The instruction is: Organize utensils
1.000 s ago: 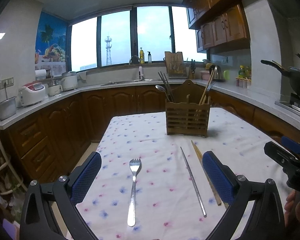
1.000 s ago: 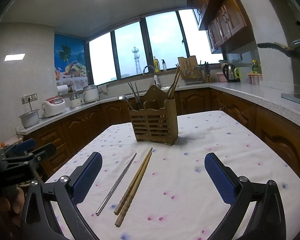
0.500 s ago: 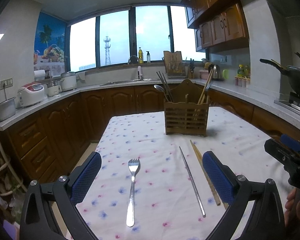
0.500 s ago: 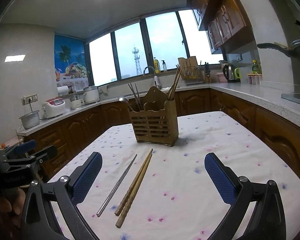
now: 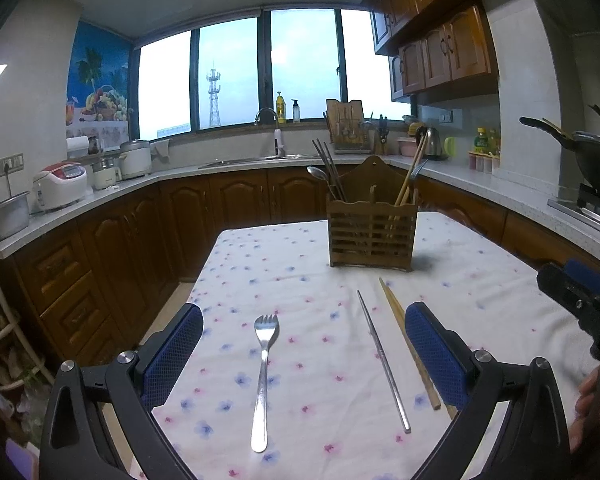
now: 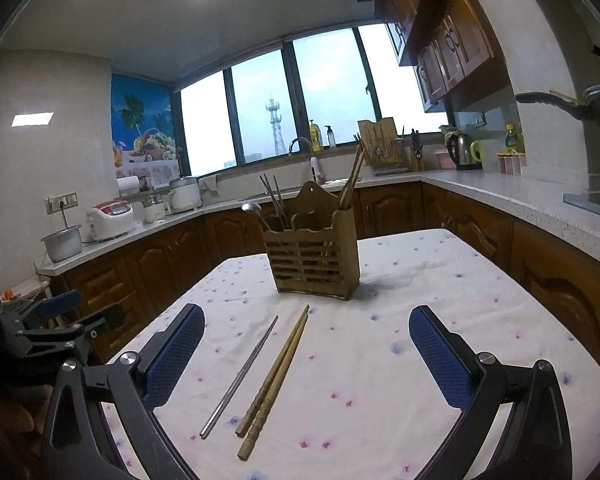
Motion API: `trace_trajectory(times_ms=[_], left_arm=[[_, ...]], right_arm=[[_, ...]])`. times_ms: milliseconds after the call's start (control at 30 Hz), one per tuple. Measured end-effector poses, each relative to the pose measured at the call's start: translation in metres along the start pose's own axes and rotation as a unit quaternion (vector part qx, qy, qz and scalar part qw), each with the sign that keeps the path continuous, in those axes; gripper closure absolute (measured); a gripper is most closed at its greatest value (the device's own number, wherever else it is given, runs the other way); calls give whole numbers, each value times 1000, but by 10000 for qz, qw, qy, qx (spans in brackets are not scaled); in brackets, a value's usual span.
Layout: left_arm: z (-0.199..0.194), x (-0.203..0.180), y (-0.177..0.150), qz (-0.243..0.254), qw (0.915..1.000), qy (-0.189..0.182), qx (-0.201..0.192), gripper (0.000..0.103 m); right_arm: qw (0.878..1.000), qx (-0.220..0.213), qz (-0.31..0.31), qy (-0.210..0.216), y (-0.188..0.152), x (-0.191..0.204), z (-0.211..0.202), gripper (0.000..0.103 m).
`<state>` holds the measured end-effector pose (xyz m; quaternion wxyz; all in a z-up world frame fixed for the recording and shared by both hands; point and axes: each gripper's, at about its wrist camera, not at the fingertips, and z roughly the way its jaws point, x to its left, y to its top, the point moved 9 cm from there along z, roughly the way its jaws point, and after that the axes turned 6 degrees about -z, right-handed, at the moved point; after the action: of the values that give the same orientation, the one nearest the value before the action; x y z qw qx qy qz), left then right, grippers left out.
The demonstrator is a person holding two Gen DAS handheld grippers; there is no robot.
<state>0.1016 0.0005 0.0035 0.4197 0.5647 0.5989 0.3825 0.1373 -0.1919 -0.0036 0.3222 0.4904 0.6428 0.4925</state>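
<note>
step: pick up fork | my left gripper wide, right gripper wide, both empty | straddle handle squarely, then carry to holder beyond it

Steel fork, metal chopstick, wooden chopsticks flat on cloth; wooden holder upright beyond.

White tabletop cloth showing pink and blue flower print; silver fork lying between left tongs blue pads; brown wooden holder sitting beyond black-framed right tongs.
</note>
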Motion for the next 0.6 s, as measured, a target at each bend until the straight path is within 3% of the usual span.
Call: trace_trajectory(times_ms=[600], left_arm=[[-1,-2,1,15,10000,-28,-40,1]], right_arm=[[10000,-42,5,48,5,3,-1,0]])
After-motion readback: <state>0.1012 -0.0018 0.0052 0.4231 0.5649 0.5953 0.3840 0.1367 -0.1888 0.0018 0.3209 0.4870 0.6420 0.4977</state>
